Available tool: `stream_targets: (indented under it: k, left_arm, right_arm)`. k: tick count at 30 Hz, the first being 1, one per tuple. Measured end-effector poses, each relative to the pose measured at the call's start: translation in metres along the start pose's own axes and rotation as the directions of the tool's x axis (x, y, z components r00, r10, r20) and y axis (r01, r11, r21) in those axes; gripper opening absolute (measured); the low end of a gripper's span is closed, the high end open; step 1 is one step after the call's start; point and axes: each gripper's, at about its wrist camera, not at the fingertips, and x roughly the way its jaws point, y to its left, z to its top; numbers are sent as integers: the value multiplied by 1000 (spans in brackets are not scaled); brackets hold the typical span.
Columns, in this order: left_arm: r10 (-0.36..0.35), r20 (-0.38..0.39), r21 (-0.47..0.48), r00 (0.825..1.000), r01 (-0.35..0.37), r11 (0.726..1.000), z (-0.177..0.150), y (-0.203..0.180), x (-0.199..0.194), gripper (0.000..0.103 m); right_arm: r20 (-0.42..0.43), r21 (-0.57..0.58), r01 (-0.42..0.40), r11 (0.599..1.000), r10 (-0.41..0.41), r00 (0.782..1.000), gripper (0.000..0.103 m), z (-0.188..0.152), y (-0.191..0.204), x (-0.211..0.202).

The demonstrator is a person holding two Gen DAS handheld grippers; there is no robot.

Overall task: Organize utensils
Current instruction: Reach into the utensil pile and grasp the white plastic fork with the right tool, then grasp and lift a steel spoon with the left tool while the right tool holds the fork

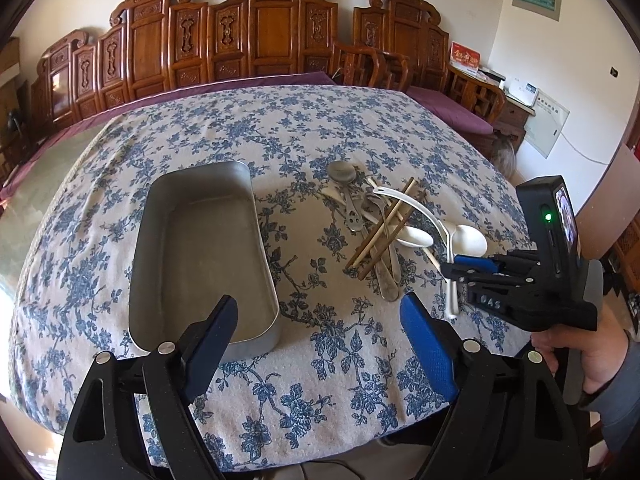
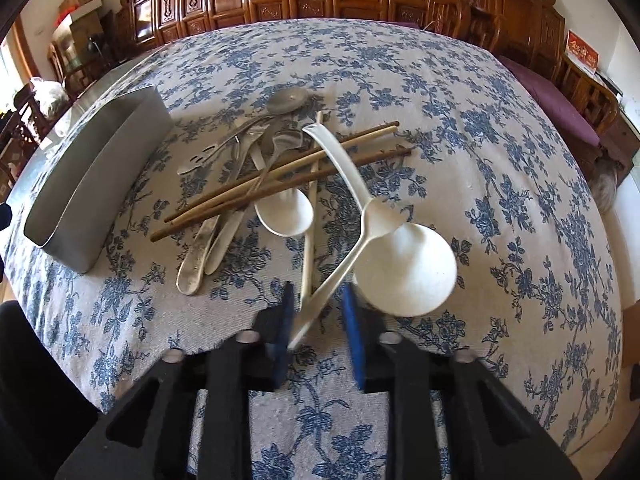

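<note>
My right gripper (image 2: 318,312) is motion-blurred, so I can't tell if the pads actually pinch the white spoon handle (image 2: 320,300). Its tip hides behind my left pad.

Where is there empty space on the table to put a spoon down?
Bare cloth lies between the metal tray and the utensil pile, and across the far side. The tray is empty too. The pile is crowded.
</note>
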Motion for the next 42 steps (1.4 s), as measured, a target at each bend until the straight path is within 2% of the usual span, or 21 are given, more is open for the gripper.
stream_targets:
  k: [5, 19, 23, 29, 36, 39, 42]
  left_arm:
    - [4, -2, 10, 1000, -4, 1000, 3, -1, 4, 80]
    - [15, -24, 41, 1000, -14, 999, 29, -21, 34, 79]
    - [12, -51, 41, 999, -10, 999, 44, -22, 53, 69]
    - [-22, -110, 8, 994, 23, 1000, 69, -22, 89, 61]
    - [-22, -195, 21, 981, 26, 999, 91, -36, 136, 46]
    - [14, -242, 19, 970, -10, 1000, 96, -35, 156, 41]
    - [6, -278, -5, 961, -8, 1000, 98, -31, 169, 35]
  right_arm:
    - [19, 16, -24, 1000, 24, 1000, 9, 2, -12, -12]
    - [105, 18, -78, 997, 75, 992, 9, 10, -37, -37]
    - [136, 33, -92, 995, 87, 987, 9, 14, -47, -47]
    - [141, 63, -102, 993, 92, 986, 9, 15, -59, -48]
    - [146, 86, -110, 990, 96, 985, 9, 15, -69, -49]
    - [143, 93, -116, 989, 102, 984, 9, 16, -71, -47]
    - [138, 94, -120, 988, 106, 985, 9, 15, -71, -45]
